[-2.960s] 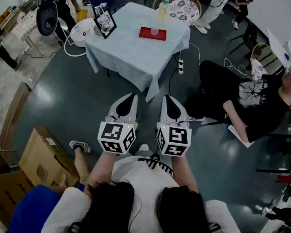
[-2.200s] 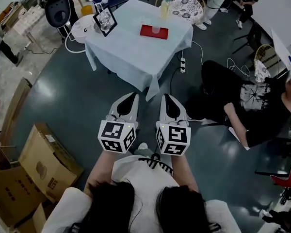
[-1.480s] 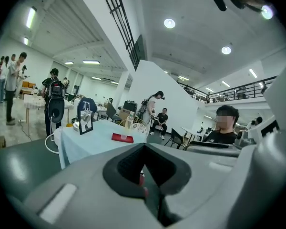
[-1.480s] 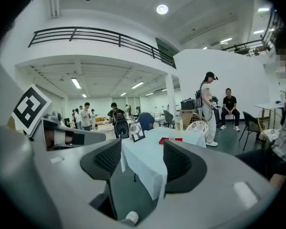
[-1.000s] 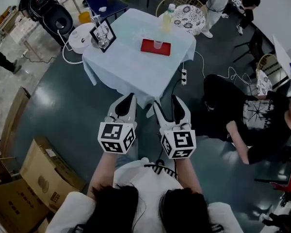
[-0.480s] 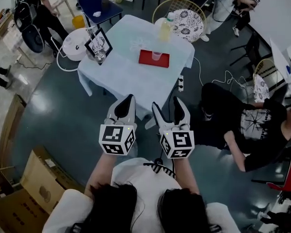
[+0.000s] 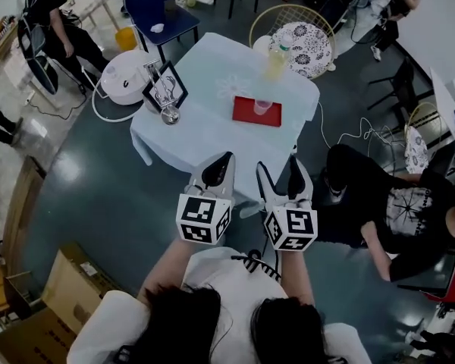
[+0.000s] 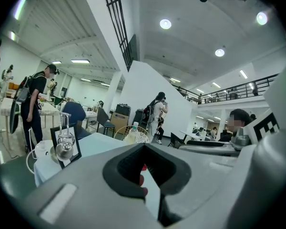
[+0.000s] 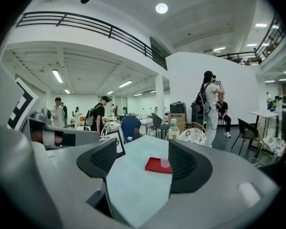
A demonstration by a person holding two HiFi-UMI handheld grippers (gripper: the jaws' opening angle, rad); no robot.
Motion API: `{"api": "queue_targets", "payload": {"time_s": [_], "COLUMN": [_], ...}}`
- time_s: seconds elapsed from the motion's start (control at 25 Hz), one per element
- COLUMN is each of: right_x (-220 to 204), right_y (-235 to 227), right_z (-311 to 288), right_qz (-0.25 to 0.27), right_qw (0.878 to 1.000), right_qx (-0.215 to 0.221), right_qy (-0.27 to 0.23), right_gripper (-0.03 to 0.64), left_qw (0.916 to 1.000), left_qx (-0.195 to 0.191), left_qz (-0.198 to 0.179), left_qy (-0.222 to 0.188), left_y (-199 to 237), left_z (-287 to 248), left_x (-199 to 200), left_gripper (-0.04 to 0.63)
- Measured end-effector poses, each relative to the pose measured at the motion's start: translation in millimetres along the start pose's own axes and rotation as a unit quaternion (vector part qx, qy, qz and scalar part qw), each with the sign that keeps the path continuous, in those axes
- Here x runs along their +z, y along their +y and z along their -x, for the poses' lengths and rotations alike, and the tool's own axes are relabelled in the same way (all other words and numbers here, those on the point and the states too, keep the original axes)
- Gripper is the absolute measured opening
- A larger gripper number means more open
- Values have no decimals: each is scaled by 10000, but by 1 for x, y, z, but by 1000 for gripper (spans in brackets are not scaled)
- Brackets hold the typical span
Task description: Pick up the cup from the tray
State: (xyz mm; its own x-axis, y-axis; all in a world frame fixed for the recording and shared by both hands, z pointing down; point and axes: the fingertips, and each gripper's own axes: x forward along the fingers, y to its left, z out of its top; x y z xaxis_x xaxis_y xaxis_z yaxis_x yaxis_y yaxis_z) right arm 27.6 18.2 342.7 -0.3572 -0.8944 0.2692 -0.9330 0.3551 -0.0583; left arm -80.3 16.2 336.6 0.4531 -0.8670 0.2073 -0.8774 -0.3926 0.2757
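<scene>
Closer now than half a second ago, the table (image 7: 212,135) with its pale cloth has slid toward me in the head view, and its near edge lies just ahead of both my grippers. Since the earliest frames my right gripper (image 7: 280,175) has spread its jaws, while my left gripper (image 7: 218,171) has kept its jaws together.

Now, in the left gripper view, my left gripper (image 8: 148,175) shows its two dark pads pressed nearly closed with nothing held; only a sliver of red shows through the small gap. In the right gripper view, my right gripper (image 9: 143,163) has its jaws wide apart and empty, and the table top fills the space between them.

On that table top the cup (image 7: 263,107) stands upright on the red tray (image 7: 250,112), mouth up, its long axis vertical. It is small, pale and see-through, and sits toward the tray's far right part, well apart from my jaws. The right gripper view shows the cup (image 9: 165,162) on the tray (image 9: 155,165) between my jaws. The tray's long side runs across my view.

Beyond the tray a bottle (image 7: 277,61) stands upright. A picture frame (image 7: 165,88) stands at the table's left edge.
</scene>
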Motion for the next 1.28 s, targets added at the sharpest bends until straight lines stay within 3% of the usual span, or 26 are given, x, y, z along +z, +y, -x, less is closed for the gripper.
{"api": "queue_targets", "payload": {"time_s": [0.4, 0.56, 1.28], "right_x": [2, 3, -29], "right_y": [-4, -15, -70], "right_z": [-48, -69, -189], "right_qz": [65, 328, 261], "right_qw": [9998, 9988, 9982], "right_qx": [-163, -347, 206], "right_qy": [90, 92, 501], "right_gripper": [383, 393, 486], "left_qw": [9993, 9989, 9952], "left_qx": [-141, -131, 259], "left_qz": [-124, -154, -138], "left_qy": [323, 422, 932], "left_y": [35, 45, 79], "left_z": [-40, -55, -153], "left_x": [0, -1, -23], "left_gripper": [0, 0, 0]}}
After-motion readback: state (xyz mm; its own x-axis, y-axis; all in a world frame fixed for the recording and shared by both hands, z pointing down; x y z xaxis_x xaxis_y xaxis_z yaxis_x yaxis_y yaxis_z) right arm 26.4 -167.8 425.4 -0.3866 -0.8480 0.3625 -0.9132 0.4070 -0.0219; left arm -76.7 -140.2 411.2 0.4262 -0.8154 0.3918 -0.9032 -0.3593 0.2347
